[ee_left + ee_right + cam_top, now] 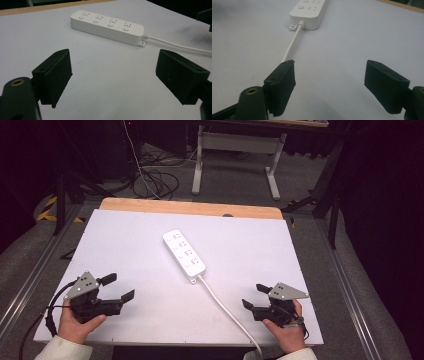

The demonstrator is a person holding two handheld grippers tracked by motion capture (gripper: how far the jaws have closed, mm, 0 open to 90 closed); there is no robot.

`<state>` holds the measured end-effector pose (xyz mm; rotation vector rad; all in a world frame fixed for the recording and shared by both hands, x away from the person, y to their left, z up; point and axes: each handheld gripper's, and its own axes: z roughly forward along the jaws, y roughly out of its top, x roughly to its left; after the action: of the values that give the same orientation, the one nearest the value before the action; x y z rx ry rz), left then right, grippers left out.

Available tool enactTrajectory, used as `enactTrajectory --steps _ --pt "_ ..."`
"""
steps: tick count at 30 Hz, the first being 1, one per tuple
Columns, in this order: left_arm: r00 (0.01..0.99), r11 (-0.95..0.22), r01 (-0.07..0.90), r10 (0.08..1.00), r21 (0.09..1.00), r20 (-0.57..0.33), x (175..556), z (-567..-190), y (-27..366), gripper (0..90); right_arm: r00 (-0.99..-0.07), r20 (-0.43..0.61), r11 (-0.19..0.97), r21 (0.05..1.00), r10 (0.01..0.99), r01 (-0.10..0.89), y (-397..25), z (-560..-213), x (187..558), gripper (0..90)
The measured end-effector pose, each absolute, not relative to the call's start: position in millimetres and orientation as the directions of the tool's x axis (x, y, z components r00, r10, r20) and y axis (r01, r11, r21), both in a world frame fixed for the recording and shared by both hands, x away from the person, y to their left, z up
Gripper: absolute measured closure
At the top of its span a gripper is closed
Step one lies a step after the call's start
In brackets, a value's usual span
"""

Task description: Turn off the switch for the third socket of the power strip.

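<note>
Two tools, both idle near the bench's near edge: left tool point(119, 288) by the near-left corner, jaws spread wide, holding nothing; right tool point(253, 296) by the near-right corner, jaws also spread, empty. Each is held in one hand. Between them one white cord point(226, 308) runs off the near edge and up to one white power strip point(184, 253), lying flat and diagonal around the bench's middle, a bit toward the far edge, well apart from both tools. Strip has four socket groups, each with a button, nothing plugged in. Progress, as I judge it: nothing started, strip untouched, no contact; reach and grasp all remain. Count: two tools, one strip, one cord.
</note>
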<state>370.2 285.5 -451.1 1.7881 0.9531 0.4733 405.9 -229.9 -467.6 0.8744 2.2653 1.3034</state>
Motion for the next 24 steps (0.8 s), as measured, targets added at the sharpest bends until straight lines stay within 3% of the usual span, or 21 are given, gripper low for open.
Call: enactTrajectory --steps 11,24 --pt "0.618 -0.265 0.377 0.785 0.888 -0.028 361.5 -477.2 286.4 14.1 -0.736 -0.020 0.376 0.869 0.677 0.322 -230.4 -467.2 405.5 25.2" --pt "0.578 -0.203 0.397 0.813 0.895 -0.071 361.7 -472.4 292.9 14.7 -0.738 -0.024 0.381 0.868 0.674 0.319 -228.7 -466.8 404.9 25.2"
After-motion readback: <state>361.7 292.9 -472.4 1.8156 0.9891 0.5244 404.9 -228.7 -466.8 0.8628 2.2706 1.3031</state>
